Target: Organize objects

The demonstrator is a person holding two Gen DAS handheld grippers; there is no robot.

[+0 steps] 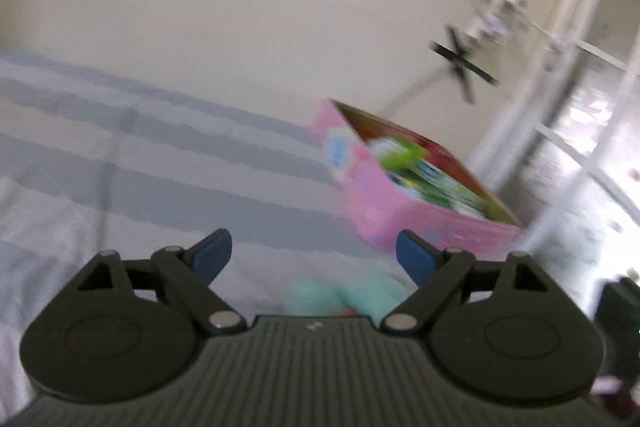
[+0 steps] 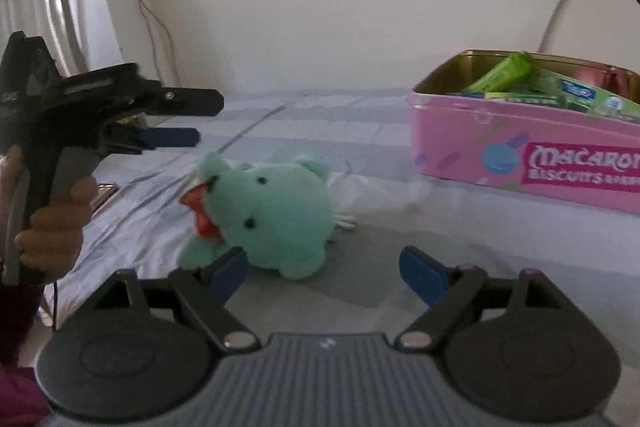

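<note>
The mint-green plush bear with a red bow [image 2: 268,215] lies on the grey-and-white striped bedsheet [image 2: 480,247], at about eleven o'clock from the right gripper [image 2: 324,273], whose blue-tipped fingers are spread with nothing between them. The left gripper [image 1: 314,259] is likewise spread and empty. The pink rectangular biscuit tin [image 2: 500,151], holding green packets [image 2: 508,75], sits at two o'clock, well apart from the bear.

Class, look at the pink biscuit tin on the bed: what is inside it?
The pink tin stands open, holding green packets that poke above its rim. Whatever lies beneath them, and the tin's bottom, is covered.
</note>
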